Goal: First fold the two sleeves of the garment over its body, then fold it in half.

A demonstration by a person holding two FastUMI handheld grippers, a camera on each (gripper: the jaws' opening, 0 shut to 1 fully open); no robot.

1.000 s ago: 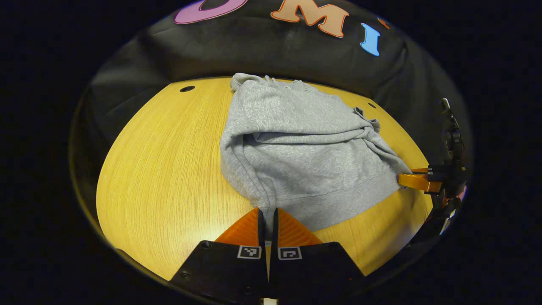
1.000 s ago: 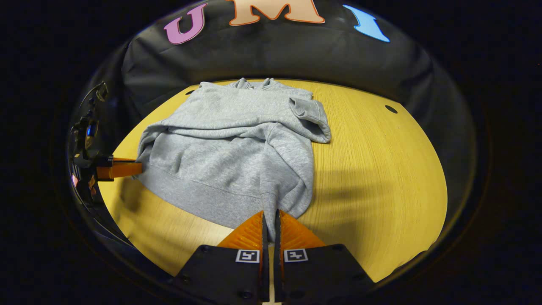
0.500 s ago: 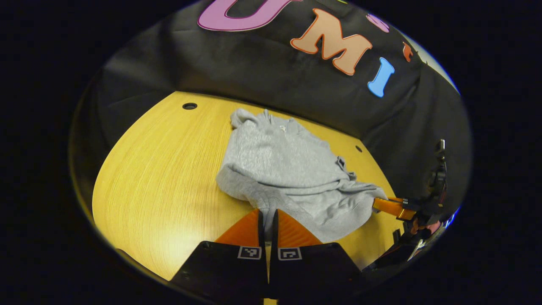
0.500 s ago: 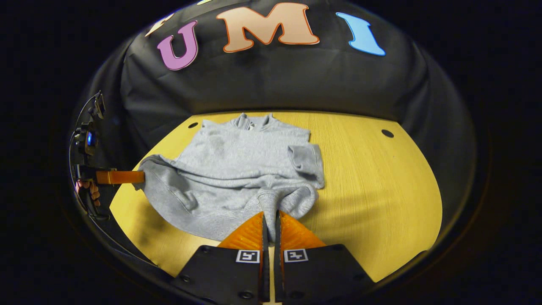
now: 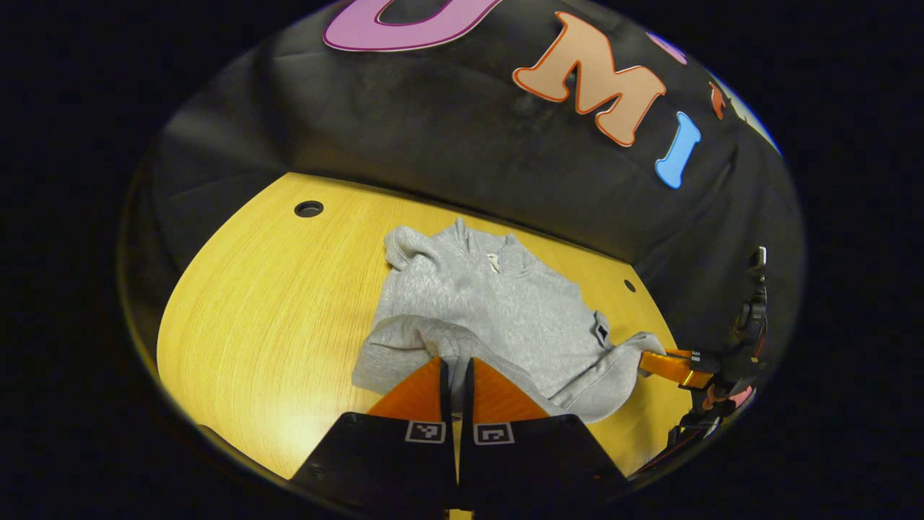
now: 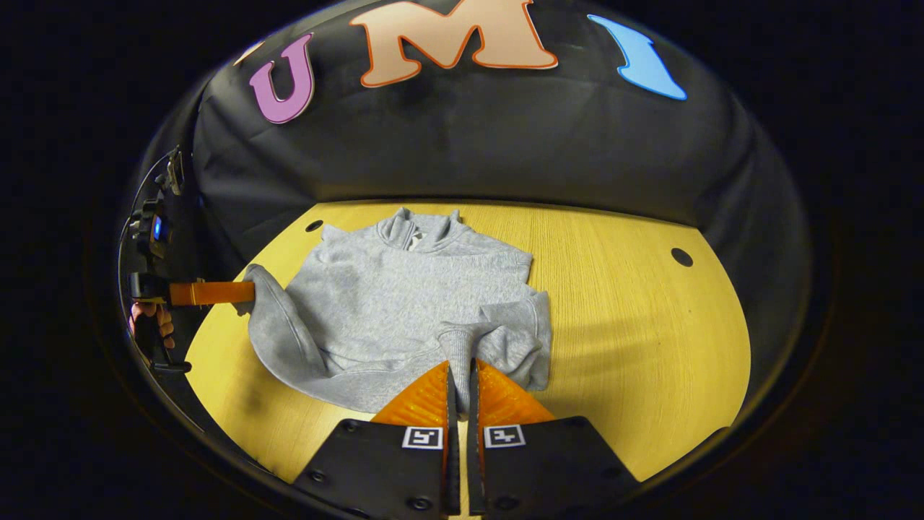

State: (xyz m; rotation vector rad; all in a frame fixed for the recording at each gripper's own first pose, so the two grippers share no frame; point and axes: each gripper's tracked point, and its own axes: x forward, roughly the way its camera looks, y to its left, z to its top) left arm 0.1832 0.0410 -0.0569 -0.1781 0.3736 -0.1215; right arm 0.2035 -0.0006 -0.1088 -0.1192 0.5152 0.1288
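Garment: grey sweatshirt [image 6: 404, 303] lying on the tabletop [image 6: 635, 325], collar toward the far edge by the booth wall, hem lifted at the near side.
Sleeves: both appear already folded over the body; one cuff shows near the right side of the chest in the right gripper view.
Step in hand: judged to be the fold in half, with the hem raised off the wood at its two corners and bunched toward the collar.
Left gripper [image 5: 455, 372]: jaws pressed together on the hem's left corner, fabric pinched between them; it also appears at the left rim of the right gripper view [image 6: 242, 292], a hand behind it.
Right gripper [image 6: 460, 375]: jaws pressed together on the hem's right corner; seen farther off in the left gripper view [image 5: 642, 359], holding cloth.
Next move: likely calls for carrying both corners level toward the far edge, laying the hem along the shoulders, then releasing.
Risk: uneven travel could skew the fold or drag the sleeves loose.
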